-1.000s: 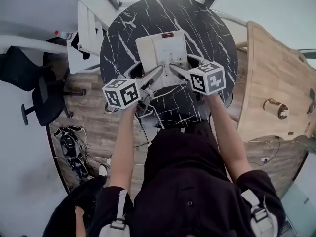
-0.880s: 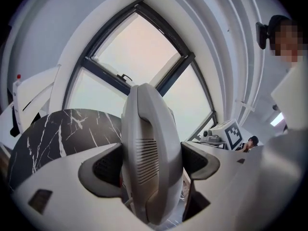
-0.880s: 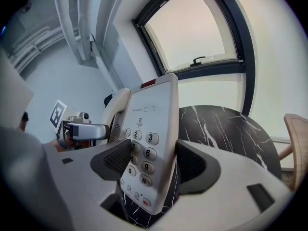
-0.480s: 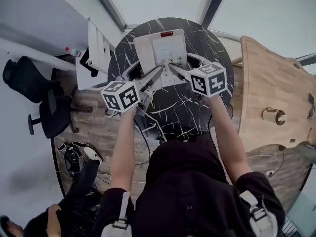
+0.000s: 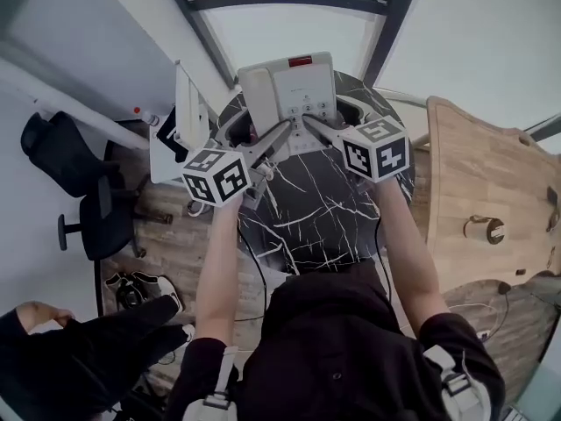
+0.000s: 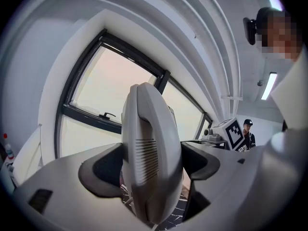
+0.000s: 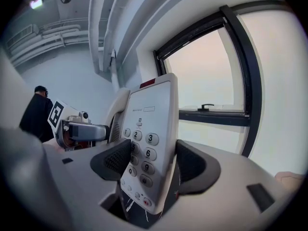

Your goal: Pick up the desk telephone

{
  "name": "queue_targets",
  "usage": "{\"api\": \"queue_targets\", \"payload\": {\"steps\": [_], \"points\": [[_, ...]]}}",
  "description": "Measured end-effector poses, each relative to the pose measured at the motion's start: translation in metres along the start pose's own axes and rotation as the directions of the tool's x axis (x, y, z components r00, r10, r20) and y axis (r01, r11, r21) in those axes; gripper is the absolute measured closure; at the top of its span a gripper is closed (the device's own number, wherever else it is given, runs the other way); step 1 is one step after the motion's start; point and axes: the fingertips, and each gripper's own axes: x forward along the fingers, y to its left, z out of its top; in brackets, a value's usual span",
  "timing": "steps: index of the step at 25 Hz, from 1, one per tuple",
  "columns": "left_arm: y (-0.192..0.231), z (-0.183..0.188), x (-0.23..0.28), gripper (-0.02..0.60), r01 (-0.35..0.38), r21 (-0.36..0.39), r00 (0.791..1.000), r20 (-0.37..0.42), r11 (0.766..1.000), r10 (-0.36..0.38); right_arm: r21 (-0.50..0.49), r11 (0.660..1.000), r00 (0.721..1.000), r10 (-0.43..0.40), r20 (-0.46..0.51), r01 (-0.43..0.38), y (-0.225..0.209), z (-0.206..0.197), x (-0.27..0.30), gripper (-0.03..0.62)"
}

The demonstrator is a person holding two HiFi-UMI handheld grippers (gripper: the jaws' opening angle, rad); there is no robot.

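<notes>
The left tongs [image 6: 151,166] are pinching the smooth, rounded off-white handset [image 6: 147,129] of the desk telephone [image 5: 294,86]. The right tongs [image 7: 155,163] are clamping its flat keypad side with the round grey keys. The plastic phone is hanging between both tongs, above the round, black, white-veined marble surface [image 5: 320,209].

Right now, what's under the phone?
The black marble table shows beneath the desk telephone, clamped by the left gripper and right gripper. The phone covers the tabletop's far part in the head view.
</notes>
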Motion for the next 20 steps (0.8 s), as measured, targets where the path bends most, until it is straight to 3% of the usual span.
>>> {"api": "queue_targets", "payload": {"steps": [15, 20], "points": [[-0.037, 0.081, -0.012, 0.189, 0.019, 0.188, 0.993, 0.113, 0.982, -0.041, -0.09, 0.995, 0.981, -0.019, 0.193, 0.037, 0.014, 0.08, -0.035, 0.278], [-0.042, 0.088, -0.015, 0.189, 0.013, 0.203, 0.99, 0.135, 0.979, -0.042, -0.125, 0.991, 0.977, -0.02, 0.213, 0.048, 0.018, 0.089, -0.041, 0.278]]}}
